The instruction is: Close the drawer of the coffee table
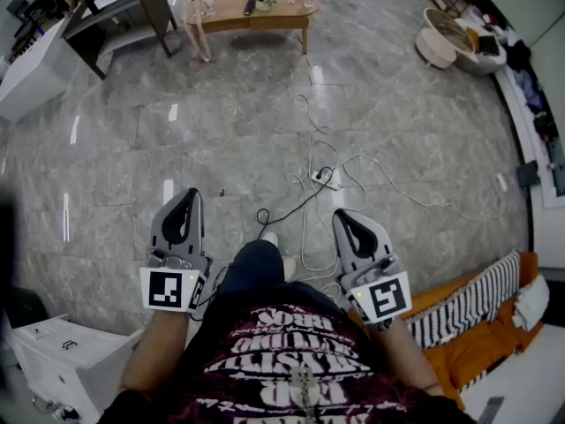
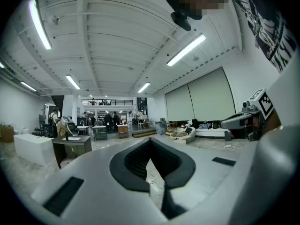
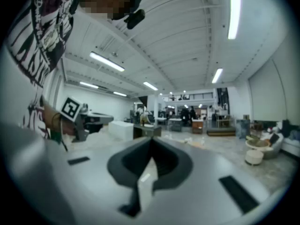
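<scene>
The coffee table (image 1: pixel 252 11) stands far off across the grey floor (image 1: pixel 221 131). Its drawer is too small to see. White cables (image 1: pixel 322 162) lie in between. Near the person's body, the left claw (image 1: pixel 189 194) and right claw (image 1: pixel 341 215) are both closed together, holding nothing.

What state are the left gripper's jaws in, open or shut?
Shut: on the left gripper the jaw tips meet, nothing between them.
</scene>
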Tool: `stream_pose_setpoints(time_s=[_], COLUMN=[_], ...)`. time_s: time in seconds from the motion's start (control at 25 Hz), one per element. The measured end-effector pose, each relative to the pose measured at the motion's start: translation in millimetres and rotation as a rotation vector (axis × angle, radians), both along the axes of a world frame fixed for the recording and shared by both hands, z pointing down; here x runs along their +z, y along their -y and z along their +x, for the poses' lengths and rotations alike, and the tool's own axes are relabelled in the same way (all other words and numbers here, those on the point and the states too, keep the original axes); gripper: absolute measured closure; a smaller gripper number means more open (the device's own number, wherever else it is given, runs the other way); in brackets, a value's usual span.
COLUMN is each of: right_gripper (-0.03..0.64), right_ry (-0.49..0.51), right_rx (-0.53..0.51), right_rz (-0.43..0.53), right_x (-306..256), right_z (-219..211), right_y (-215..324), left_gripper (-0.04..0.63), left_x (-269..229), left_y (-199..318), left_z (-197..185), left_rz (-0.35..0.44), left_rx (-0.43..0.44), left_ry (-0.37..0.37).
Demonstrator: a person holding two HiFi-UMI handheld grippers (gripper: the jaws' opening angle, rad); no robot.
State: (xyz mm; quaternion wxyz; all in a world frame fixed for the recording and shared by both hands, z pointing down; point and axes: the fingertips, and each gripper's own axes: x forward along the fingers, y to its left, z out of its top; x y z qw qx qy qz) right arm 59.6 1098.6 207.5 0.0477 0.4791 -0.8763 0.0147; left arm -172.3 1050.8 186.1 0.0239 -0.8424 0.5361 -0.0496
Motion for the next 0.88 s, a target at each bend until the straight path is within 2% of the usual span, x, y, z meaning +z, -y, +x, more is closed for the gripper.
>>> stream_pose_setpoints(time_s=[0.16,0.52,0.88], right_gripper=[0.583,0.583,0.581], right_ry=[0.012,0.072,0.071], right_rx=[-0.002,-0.002,-0.011], right_rz=[-0.014,-0.018,-0.061], right_x=[2,-6,1], right_z=[5,11,-9], right_y=[1,6,28], left_gripper=[0.571,0.571,0.571], left_x=[-4,-34,-17], left_y=[-4,-7,7], left_z=[0,-1,-32], left_rz=[0.003,0.071,0.009], left_rx=[-0.017,-0.035,-0.07], left_ry=[0.001,0.045,0.053])
